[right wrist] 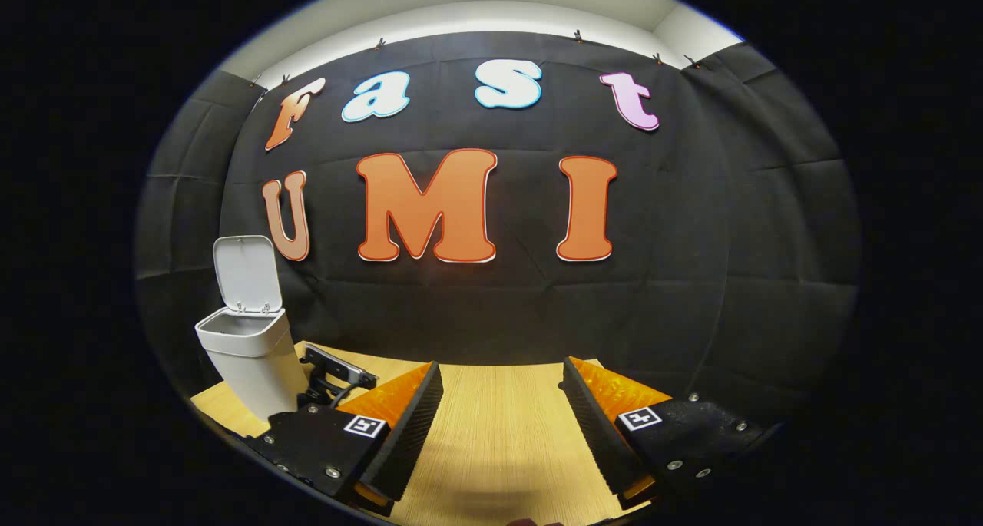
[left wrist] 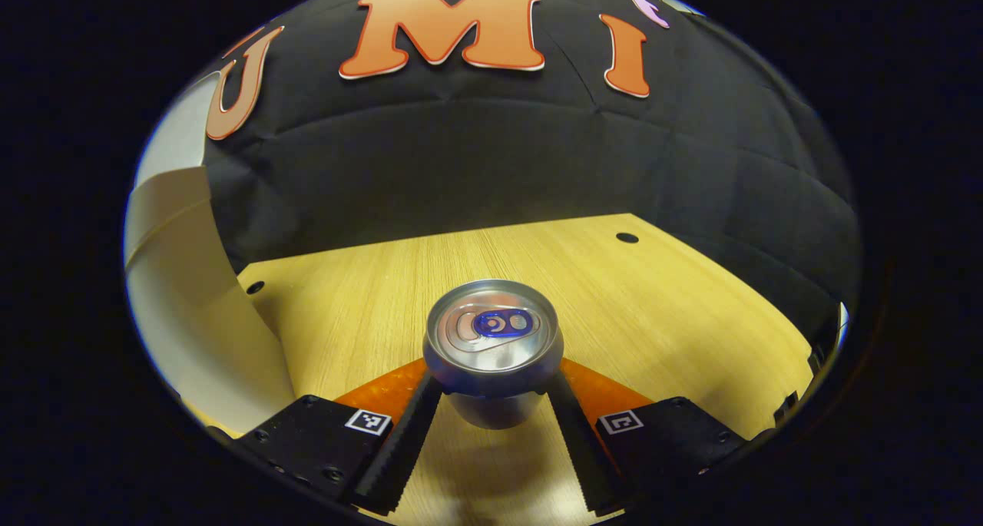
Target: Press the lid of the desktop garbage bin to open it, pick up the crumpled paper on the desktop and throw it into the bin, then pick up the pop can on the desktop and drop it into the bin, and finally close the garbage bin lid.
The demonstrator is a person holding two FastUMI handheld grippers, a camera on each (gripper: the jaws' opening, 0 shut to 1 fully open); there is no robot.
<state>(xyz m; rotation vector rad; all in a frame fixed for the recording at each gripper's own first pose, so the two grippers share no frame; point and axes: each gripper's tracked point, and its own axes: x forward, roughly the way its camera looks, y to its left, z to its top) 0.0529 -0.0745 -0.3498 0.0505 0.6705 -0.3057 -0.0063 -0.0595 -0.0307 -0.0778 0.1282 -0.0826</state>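
While upright, pop can (left wrist: pixel 492 340) between claw fingers (left wrist: pixel 411 434)

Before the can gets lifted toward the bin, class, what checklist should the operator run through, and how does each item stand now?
1. Bin lid raised: ok.
2. Pop can upright between the left gripper fingers: ok.
3. Both fingers pressing the can: cannot tell.
4. Right gripper open, holding nothing: ok.
5. Crumpled paper already inside the bin: cannot tell.
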